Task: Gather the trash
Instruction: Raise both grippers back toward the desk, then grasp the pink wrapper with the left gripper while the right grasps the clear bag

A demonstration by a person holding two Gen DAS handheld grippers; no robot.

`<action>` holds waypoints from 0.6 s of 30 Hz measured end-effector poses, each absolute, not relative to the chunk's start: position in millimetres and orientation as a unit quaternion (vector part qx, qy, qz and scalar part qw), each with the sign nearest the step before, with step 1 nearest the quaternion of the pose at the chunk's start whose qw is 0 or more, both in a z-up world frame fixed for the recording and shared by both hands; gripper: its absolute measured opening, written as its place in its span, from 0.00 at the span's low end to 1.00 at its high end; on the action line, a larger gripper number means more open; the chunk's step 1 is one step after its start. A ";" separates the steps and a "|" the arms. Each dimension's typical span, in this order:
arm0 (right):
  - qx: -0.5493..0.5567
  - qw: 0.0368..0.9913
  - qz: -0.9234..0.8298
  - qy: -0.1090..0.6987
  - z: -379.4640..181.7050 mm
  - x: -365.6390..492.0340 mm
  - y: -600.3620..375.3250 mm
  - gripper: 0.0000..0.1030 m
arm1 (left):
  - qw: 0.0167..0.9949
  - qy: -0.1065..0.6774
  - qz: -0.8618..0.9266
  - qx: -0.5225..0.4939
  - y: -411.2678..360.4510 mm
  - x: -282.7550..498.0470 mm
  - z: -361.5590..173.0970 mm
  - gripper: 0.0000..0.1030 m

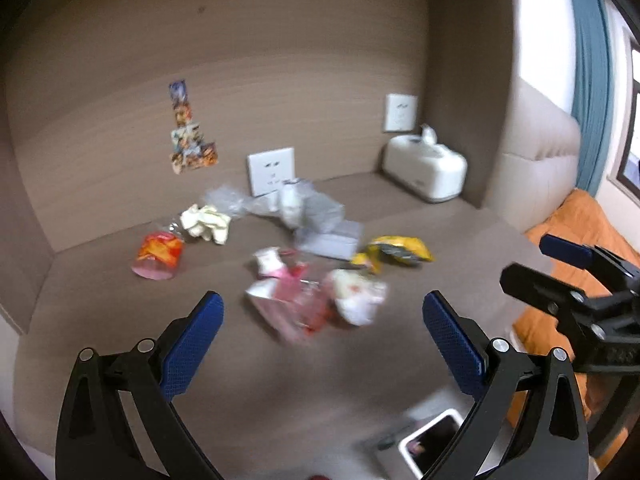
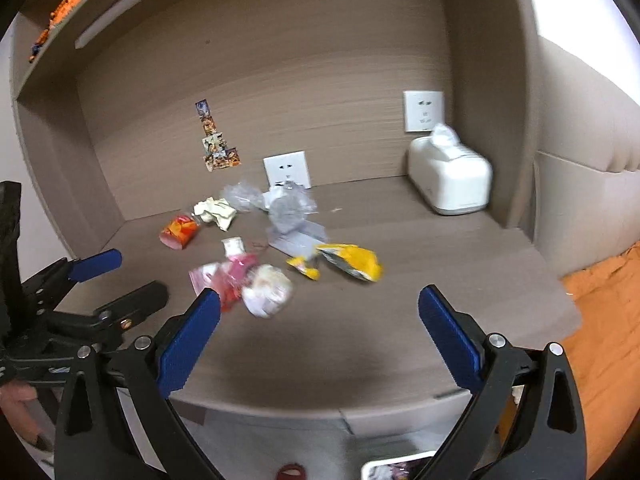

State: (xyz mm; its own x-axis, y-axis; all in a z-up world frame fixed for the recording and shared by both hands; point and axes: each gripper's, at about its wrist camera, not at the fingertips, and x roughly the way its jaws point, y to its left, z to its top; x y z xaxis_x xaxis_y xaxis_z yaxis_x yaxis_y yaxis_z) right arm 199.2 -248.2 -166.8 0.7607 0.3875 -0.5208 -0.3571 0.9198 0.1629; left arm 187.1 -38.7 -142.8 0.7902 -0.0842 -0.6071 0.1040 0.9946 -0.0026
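Trash lies scattered on a brown desk: a pink and white wrapper heap, a yellow snack bag, an orange cup, crumpled cream paper and clear plastic over a white packet. My left gripper stands open just short of the pink heap, nothing between its fingers. My right gripper is open too, over the desk's front part, empty. A white bin sits below the desk edge.
A white tissue box stands at the back right corner. Two wall sockets and stickers are on the back panel. An orange bedspread lies to the right. A hand shows at the lower left.
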 end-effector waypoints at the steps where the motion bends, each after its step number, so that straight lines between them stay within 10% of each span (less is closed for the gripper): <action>1: 0.028 0.936 0.197 0.290 -169.4 208.8 -236.4 0.96 | 0.945 0.324 -0.047 0.012 -32.7 195.0 -146.7 0.95; 18: 0.010 0.914 0.169 0.369 -239.8 274.2 -176.8 0.68 | 0.906 0.416 -0.077 -0.029 28.1 255.0 -228.1 0.58</action>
State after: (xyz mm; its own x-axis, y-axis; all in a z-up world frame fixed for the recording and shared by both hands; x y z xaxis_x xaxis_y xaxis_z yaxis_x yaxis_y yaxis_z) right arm 274.2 -176.8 -239.8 0.6705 0.3159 -0.6713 -0.3006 0.9429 0.1435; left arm 255.0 28.1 -228.1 0.6416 -0.1626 -0.7496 0.1151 0.9866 -0.1155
